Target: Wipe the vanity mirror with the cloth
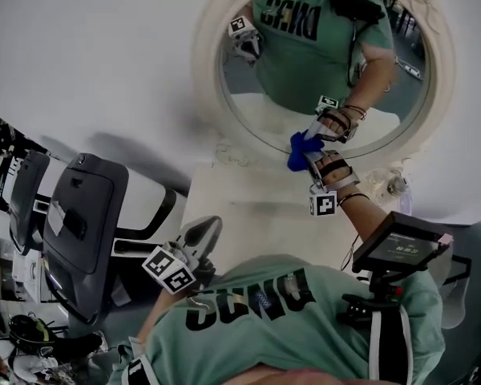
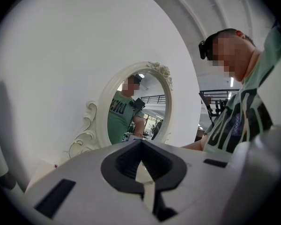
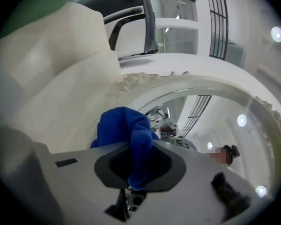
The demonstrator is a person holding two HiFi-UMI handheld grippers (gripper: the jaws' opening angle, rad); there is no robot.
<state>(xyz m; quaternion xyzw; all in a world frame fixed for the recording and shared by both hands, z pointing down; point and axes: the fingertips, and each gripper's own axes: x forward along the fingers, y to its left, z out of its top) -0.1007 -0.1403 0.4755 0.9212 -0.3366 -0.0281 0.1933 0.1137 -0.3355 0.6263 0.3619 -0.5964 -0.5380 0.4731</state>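
An oval vanity mirror (image 1: 248,107) in an ornate white frame stands at the back of a white table (image 1: 240,215). My right gripper (image 1: 309,154) is shut on a blue cloth (image 1: 301,146), which is pressed against the glass at the mirror's lower rim. In the right gripper view the blue cloth (image 3: 124,125) bulges out of the right gripper (image 3: 139,146), with the mirror (image 3: 210,121) just beyond. My left gripper (image 1: 208,229) hovers low at the table's near left edge, away from the mirror. The left gripper (image 2: 141,145) has its jaws together on nothing and faces the mirror (image 2: 138,109).
A black and white chair (image 1: 80,215) stands left of the table. A small clear bottle (image 1: 397,186) sits by the mirror's right foot. A dark screen device (image 1: 397,247) hangs on the person's chest at the right. White wall lies behind the mirror.
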